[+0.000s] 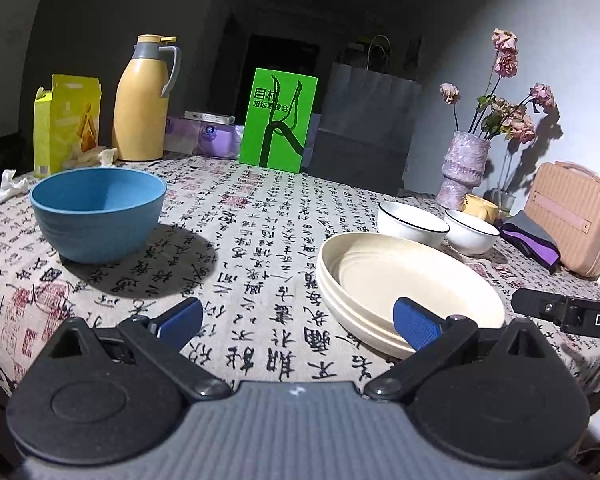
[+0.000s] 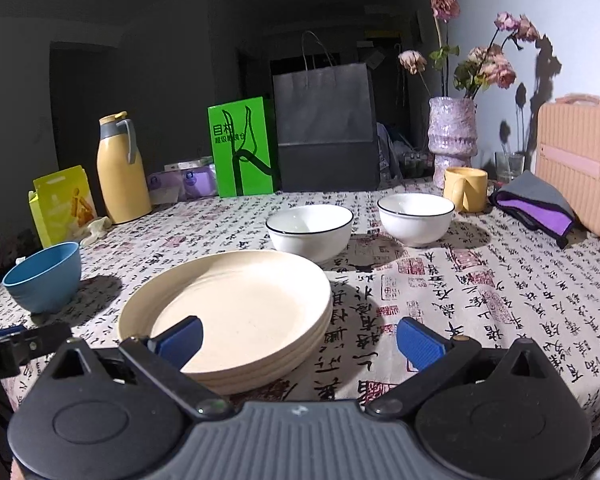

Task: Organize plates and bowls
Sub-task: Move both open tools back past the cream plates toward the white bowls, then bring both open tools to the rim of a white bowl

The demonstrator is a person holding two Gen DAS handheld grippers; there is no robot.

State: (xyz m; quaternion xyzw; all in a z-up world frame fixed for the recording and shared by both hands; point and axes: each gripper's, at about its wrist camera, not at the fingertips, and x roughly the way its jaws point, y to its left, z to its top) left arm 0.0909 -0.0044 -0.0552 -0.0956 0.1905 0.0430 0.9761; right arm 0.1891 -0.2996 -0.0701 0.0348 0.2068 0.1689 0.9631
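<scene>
While both grippers' jaws are hanging wide open and empty, right gripper [image 2: 299,339] is sitting nearer the stacked cream round plates [image 2: 236,312]; left gripper [image 1: 298,322] is facing the blue plastic bowl [image 1: 98,212], well left of them.

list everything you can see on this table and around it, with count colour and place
plates: stack, about three, cream, front centre
white bowls: 2, black rims, behind the plates
blue bowl: 1, far left
thermos: 1, yellow with grey handle, back left
snack box: 1, yellow, left of thermos
green card: 1, back centre
paper bag: 1, grey, back centre
vase: 1, lilac, dried pink flowers, back right
mug: 1, yellow, by the vase
case: 1, pink, far right
cloth: 1, purple and grey, beside case
tablecloth: calligraphy print
left gripper: open, blue pads
right gripper: open, blue pads
</scene>
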